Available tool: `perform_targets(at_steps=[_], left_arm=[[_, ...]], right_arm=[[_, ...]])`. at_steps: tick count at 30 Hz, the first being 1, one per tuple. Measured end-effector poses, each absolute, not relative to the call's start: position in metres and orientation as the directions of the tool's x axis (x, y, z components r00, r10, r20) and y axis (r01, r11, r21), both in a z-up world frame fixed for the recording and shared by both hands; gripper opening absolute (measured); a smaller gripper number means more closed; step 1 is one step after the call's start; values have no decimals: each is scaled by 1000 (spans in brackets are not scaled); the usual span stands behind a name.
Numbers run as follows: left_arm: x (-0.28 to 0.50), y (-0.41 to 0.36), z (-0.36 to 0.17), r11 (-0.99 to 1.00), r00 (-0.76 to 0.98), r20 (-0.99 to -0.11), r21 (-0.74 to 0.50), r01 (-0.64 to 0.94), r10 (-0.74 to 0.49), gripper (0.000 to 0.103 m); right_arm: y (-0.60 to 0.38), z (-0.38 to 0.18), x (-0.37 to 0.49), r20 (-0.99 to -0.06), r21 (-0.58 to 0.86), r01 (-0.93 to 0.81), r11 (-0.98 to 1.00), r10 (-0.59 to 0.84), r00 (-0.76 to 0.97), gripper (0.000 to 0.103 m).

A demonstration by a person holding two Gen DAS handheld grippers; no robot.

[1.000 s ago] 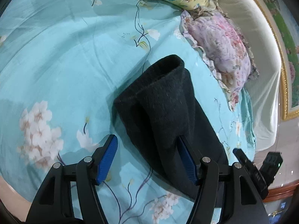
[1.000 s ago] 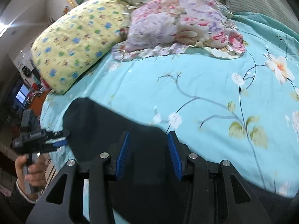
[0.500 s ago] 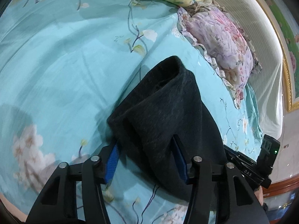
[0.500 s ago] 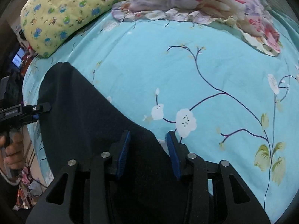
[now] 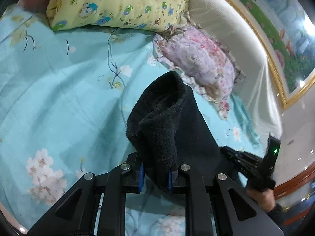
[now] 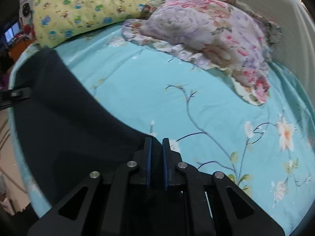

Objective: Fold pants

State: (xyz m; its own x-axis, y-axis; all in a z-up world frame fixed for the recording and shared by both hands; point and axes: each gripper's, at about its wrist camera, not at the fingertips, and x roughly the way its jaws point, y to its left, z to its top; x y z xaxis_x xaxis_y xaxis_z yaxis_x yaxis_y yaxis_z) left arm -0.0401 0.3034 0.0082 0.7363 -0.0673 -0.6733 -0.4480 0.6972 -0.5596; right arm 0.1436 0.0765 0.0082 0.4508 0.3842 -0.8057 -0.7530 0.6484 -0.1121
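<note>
The pants [image 5: 167, 125] are plain black and fuzzy. The bedsheet [image 6: 137, 90] is turquoise, printed with pale blossoms on thin dark branches. At the far left, a yellow pillow [image 5: 122, 2] carries blue and green cartoon animals. To its right, a lilac pillow [image 6: 206, 29] bears pink flowers and a frilled edge.

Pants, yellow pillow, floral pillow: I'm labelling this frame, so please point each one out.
black pants [image 5: 173, 122]: left wrist view, on the bunched fuzzy fabric above the gripper.
yellow pillow [image 6: 84, 5]: right wrist view, on its printed top face.
floral pillow [image 6: 206, 29]: right wrist view, on its pink and lilac middle.
</note>
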Motion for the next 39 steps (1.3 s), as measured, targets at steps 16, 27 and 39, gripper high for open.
perform_targets(at_steps=[16, 27, 39], left_arm=[[-61, 318, 12, 714, 676, -733, -432, -551, 78, 46], [-51, 273, 52, 788, 719, -694, -417, -452, 46, 54], [-7, 187, 39, 859, 674, -731, -411, -306, -110, 61]], right_arm=[[36, 6, 143, -775, 93, -600, 794, 436, 457, 39], [-44, 8, 103, -734, 261, -483, 836, 497, 463, 44], [-122, 2, 67, -720, 325, -346, 880, 468, 513, 46]])
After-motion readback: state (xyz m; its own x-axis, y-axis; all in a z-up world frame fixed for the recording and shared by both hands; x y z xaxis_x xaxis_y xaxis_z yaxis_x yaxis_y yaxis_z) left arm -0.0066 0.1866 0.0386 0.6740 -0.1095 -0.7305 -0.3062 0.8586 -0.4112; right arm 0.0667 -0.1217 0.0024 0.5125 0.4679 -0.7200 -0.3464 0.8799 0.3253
